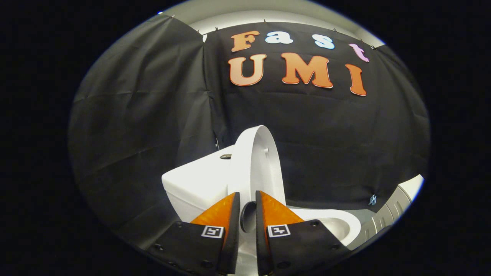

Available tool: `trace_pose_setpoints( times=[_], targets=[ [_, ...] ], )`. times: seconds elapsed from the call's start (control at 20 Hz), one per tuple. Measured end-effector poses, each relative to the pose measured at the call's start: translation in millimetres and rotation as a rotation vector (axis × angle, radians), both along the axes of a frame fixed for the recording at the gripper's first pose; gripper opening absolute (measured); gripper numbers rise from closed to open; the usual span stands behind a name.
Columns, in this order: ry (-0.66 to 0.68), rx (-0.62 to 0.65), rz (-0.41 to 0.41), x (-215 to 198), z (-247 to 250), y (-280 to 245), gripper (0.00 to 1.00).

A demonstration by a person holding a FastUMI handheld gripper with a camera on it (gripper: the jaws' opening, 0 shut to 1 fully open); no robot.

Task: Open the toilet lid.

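Note:
The white toilet lid (255, 165) stands raised, nearly upright, leaning back toward the tank (195, 184). I see it almost edge-on, with its underside facing the open bowl (337, 226) on the right. My gripper (248, 199) is at the lid's lower side edge, and its orange fingers (218, 212) are drawn close together. The lid's white rim runs down through the narrow gap between them. A dark round piece (248, 216) also sits in that gap. Both black pads appear to press on the rim.
A dark flush button (226, 156) sits on top of the tank. Black cloth walls close in behind and to the left of the toilet. A ribbed grey-white panel (395, 207) stands to the right, beyond the bowl.

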State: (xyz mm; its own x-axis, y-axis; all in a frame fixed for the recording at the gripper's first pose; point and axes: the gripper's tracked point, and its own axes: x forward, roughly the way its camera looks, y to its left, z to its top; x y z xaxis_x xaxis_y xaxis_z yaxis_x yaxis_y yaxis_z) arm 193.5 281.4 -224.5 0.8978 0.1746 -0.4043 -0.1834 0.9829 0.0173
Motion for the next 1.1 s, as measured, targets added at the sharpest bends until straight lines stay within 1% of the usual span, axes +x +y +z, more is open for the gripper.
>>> trace_pose_setpoints(
  times=[0.05,0.2,0.45,0.8,1.1],
  targets=[
    [-0.012,0.012,0.002,2.9,4.1,1.1,0.35],
    [-0.027,0.028,-0.005,1.0,19.2,-4.2,0.59],
    [-0.12,0.033,0.024,2.1,54.3,-13.5,0.99],
    [-0.234,0.014,0.041,-4.2,107.7,-43.0,0.98],
    [-0.296,-0.034,0.038,-21.3,137.8,-69.9,0.98]
  ],
)
